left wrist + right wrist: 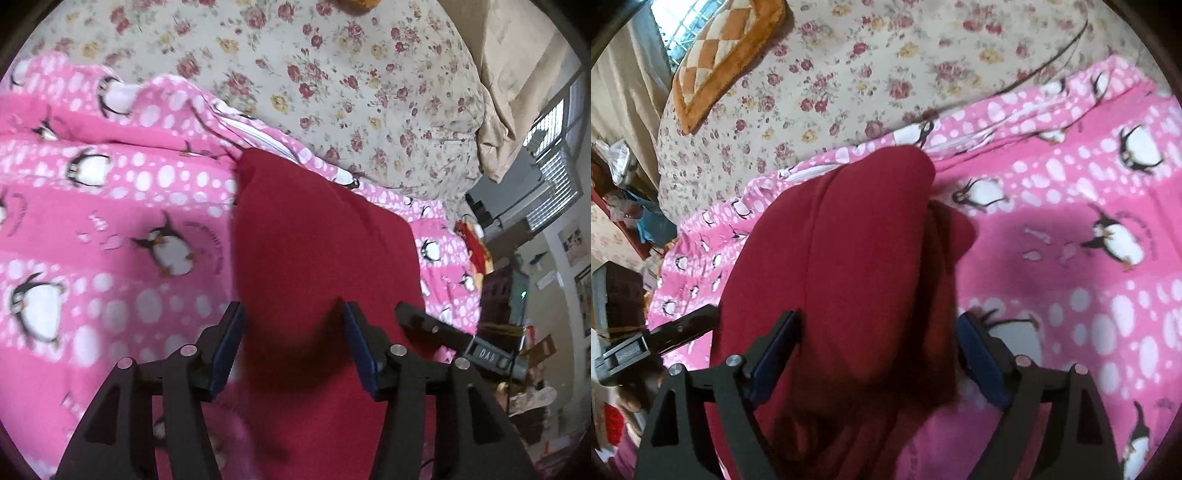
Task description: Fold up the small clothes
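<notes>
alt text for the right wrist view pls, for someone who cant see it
A dark red garment lies folded on a pink penguin-print blanket, seen between the open blue-padded fingers of the right claw. Behind it are a floral bedsheet and an orange checked cushion; the left claw pokes in at the left edge.

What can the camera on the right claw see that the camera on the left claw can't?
Only the right wrist view shows an orange checked cushion lying on the flowered sheet.

Only the left wrist view shows window blinds and pictures on a wall.

Both show the red garment lying on the pink penguin blanket. Each view's own claw, left claw and right claw, is open above it, and the other claw's tip pokes in at the side.
</notes>
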Available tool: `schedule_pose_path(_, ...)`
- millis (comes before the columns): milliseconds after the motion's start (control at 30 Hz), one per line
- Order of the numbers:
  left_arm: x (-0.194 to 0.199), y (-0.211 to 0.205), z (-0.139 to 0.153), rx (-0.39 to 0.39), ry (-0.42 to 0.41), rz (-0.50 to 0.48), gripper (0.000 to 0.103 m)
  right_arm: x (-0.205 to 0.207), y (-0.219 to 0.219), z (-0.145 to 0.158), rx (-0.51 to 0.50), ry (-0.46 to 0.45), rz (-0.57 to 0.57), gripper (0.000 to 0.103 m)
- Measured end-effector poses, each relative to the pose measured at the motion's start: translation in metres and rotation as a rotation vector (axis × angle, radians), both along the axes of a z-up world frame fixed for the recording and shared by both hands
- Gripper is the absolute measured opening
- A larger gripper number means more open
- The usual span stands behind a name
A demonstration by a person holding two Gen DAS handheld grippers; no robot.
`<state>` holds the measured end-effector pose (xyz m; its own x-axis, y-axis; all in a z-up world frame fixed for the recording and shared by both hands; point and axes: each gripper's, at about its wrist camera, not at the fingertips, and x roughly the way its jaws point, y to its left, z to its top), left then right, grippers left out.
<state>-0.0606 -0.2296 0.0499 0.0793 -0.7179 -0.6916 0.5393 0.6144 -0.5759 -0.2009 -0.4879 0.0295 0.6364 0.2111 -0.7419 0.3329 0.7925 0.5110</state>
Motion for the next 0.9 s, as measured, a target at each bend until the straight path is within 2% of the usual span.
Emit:
schedule_pose_path(33, 0.003, -0.004, -0.002, 0.001, 0.003, 0.000, 0.040, 0.002, -0.001, -0.002, 0.018, -0.001, 0.001, 0.091)
schedule_pose_path(167, 0.009, -0.019, -0.014, 0.025, 0.001, -0.033, 0.049, 0.010, -0.003, -0.009, 0.051, -0.011, 0.001, 0.093)
schedule_pose_path(300, 0.012, -0.026, -0.029, 0.022, 0.062, -0.043, 0.054, 0.019, 0.004, -0.011, 0.012, -0.022, 0.032, 0.095)
schedule_pose_path(333, 0.012, -0.028, -0.031, 0.034, 0.063, -0.047, 0.054, 0.020, 0.007, -0.012, -0.004, -0.024, 0.040, 0.094)
schedule_pose_path(367, 0.011, -0.029, -0.031, 0.044, 0.053, -0.045, 0.054, 0.021, 0.009, -0.011, -0.016, -0.026, 0.045, 0.087)
schedule_pose_path(400, 0.009, -0.030, -0.030, 0.051, 0.044, -0.044, 0.051, 0.021, 0.011, -0.010, -0.027, -0.030, 0.046, 0.084)
schedule_pose_path(467, 0.007, -0.030, -0.025, 0.061, 0.035, -0.039, 0.043, 0.019, 0.016, -0.003, -0.049, -0.045, 0.033, 0.066)
schedule_pose_path(533, 0.004, -0.027, -0.018, 0.053, 0.038, -0.035, 0.031, 0.018, 0.020, 0.005, -0.075, -0.047, 0.034, 0.056)
schedule_pose_path(567, 0.003, -0.024, -0.016, 0.048, 0.041, -0.033, 0.029, 0.017, 0.022, 0.010, -0.088, -0.046, 0.038, 0.052)
schedule_pose_path(667, -0.008, -0.010, 0.005, 0.029, 0.028, -0.028, 0.024, 0.011, 0.030, 0.030, -0.096, -0.062, 0.065, 0.047)
schedule_pose_path(767, -0.023, 0.011, 0.026, 0.039, 0.010, -0.019, 0.024, 0.003, 0.043, 0.051, -0.050, -0.077, 0.090, 0.047)
schedule_pose_path(900, -0.041, 0.053, 0.052, 0.050, 0.006, 0.018, 0.024, -0.006, 0.071, 0.063, -0.001, -0.079, 0.135, 0.047)
